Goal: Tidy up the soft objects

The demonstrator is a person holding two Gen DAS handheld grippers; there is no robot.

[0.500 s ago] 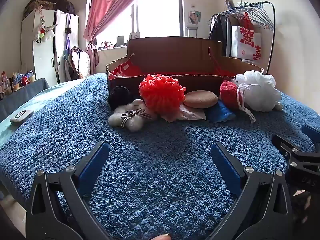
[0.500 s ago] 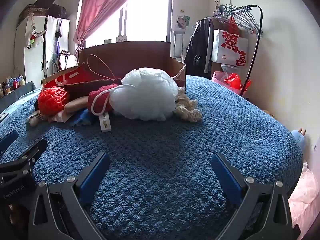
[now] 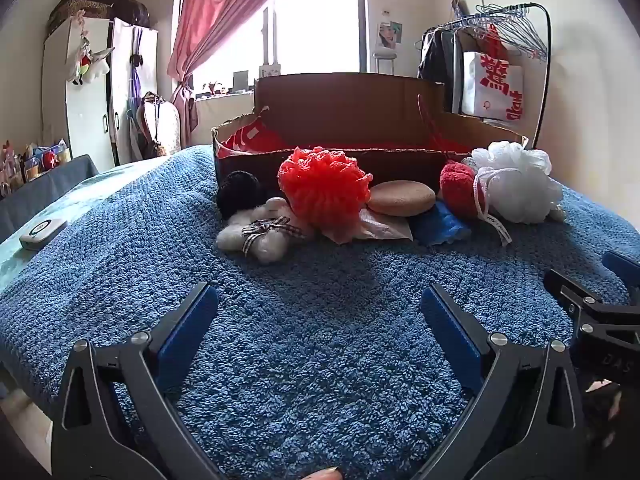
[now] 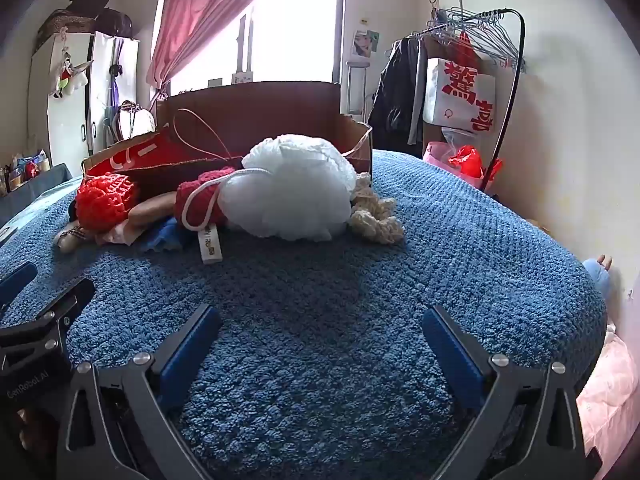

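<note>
A row of soft objects lies on the blue blanket in front of a cardboard box: a white plush toy, a black ball, a red yarn pompom, a tan sponge, a blue cloth, a dark red ball and a white bath pouf. The pouf and a cream knitted piece show in the right wrist view. My left gripper and right gripper are open and empty, well short of the objects.
A white device lies at the blanket's left edge. A clothes rack with a white bag stands right of the box. A wardrobe stands at the far left. The blanket drops off at the right.
</note>
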